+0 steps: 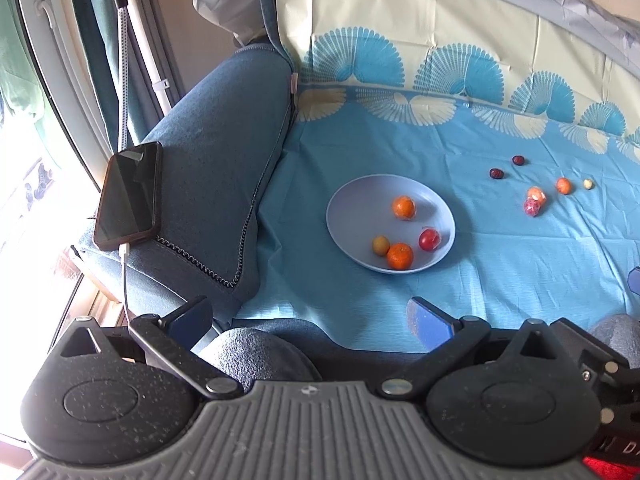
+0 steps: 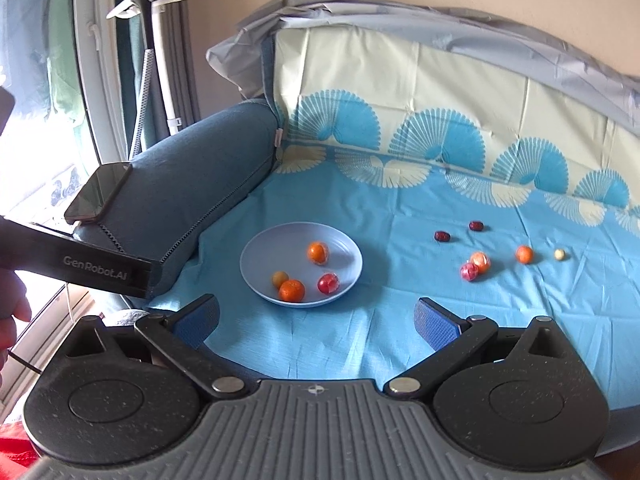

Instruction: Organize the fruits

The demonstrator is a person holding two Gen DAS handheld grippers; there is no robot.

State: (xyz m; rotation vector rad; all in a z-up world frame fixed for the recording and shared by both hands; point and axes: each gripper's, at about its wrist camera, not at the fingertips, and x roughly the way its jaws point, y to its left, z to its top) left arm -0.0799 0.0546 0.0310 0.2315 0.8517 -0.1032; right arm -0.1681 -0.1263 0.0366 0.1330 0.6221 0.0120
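Note:
A pale blue plate [image 1: 352, 204] [image 2: 260, 256] rests on the blue cloth and holds two oranges [image 1: 403, 207] [image 1: 399, 256], a small yellow fruit [image 1: 380, 245] and a red fruit [image 1: 429, 239]. To its right on the cloth lie two dark dates [image 2: 442, 236] [image 2: 476, 225], a wrapped orange fruit [image 2: 480, 261], a wrapped pink fruit [image 2: 469, 271], an orange [image 2: 524, 254] and a small pale fruit [image 2: 559, 255]. My left gripper [image 1: 312, 318] and right gripper [image 2: 318, 320] both hang open and empty, short of the plate.
A blue sofa armrest [image 1: 224, 160] stands left of the plate with a black phone [image 1: 130, 196] charging on it. The other gripper's black body [image 2: 80, 268] and a hand [image 2: 12, 320] sit at the left of the right wrist view. The cloth-covered backrest [image 2: 400, 92] rises behind.

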